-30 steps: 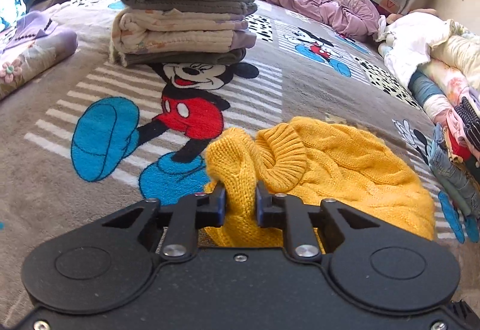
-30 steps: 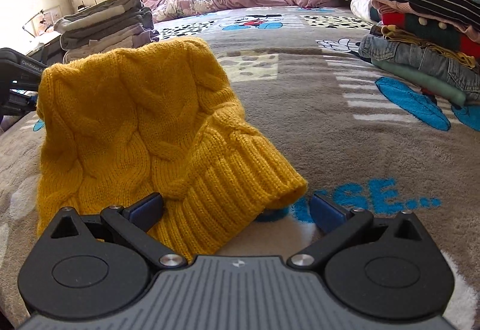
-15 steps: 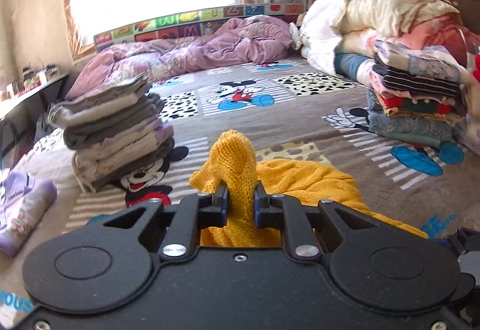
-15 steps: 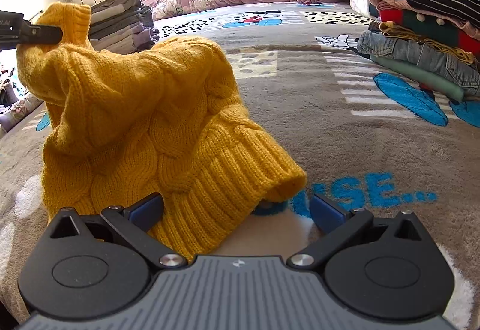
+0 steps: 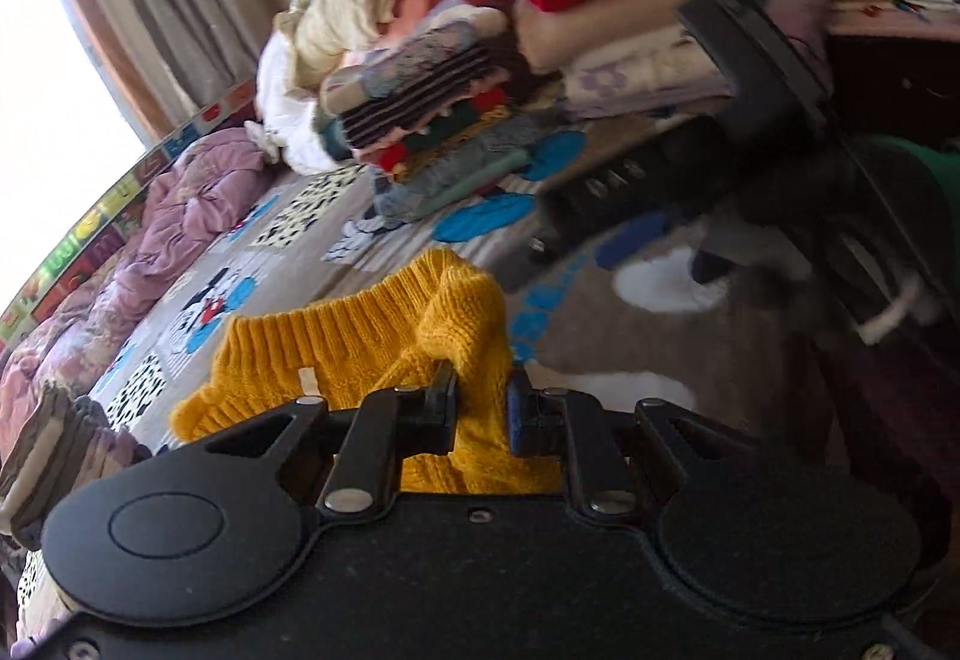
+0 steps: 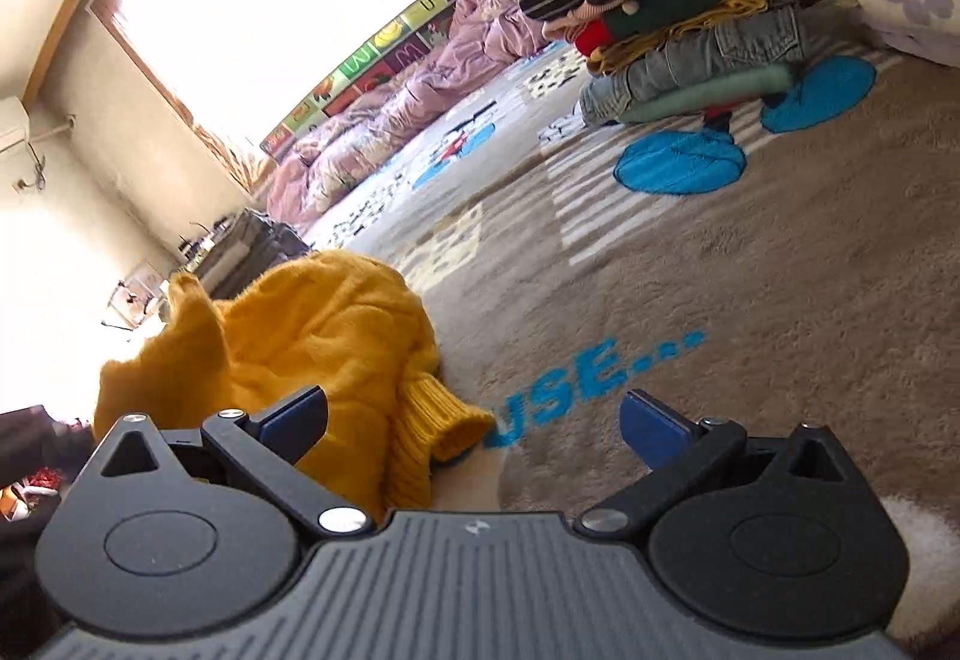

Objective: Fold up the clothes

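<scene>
now the left gripper [image 5: 483,396] pinches a bunched fold of the yellow knit sweater [image 5: 360,354], its ribbed hem stretching ahead and left of the jaws above the cartoon-print blanket [image 5: 600,354]. the right gripper [image 6: 474,420] is spread wide; the sweater's ribbed cuff [image 6: 444,420] lies between the jaws, close to the left blue pad [image 6: 297,414], ungripped. a clothes stack [image 6: 672,12] sits well ahead, to the right.

Two tilted wrist views, low over blanket [image 6: 750,288]
</scene>
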A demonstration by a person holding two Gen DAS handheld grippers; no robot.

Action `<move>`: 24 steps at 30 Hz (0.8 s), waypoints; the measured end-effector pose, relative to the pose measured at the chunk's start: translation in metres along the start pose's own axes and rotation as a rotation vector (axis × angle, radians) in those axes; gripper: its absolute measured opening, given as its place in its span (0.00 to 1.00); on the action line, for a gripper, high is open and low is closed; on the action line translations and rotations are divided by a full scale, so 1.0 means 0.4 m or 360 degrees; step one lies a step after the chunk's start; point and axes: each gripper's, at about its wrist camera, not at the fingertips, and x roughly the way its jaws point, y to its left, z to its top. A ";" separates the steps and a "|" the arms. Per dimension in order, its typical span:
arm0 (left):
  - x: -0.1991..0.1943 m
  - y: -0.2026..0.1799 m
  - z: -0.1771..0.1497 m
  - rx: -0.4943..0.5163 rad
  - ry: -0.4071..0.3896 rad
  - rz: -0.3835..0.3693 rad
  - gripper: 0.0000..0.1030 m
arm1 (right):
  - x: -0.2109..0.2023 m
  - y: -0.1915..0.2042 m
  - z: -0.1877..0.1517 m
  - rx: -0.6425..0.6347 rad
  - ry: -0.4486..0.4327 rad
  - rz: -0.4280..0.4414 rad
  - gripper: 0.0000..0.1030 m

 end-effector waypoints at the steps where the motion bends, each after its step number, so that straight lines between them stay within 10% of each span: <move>1: -0.007 -0.021 -0.016 0.0000 0.0011 -0.0042 0.12 | -0.012 0.000 0.002 -0.0015 -0.0017 0.0017 1.00; 12: -0.086 -0.188 -0.176 -0.0143 0.0173 -0.0338 0.03 | -0.082 0.024 -0.007 -0.0129 -0.0071 0.0189 0.91; 24: -0.162 0.077 -0.324 -0.1638 -0.0068 -0.0222 0.45 | -0.037 0.185 -0.018 -0.0463 0.0012 0.0194 0.88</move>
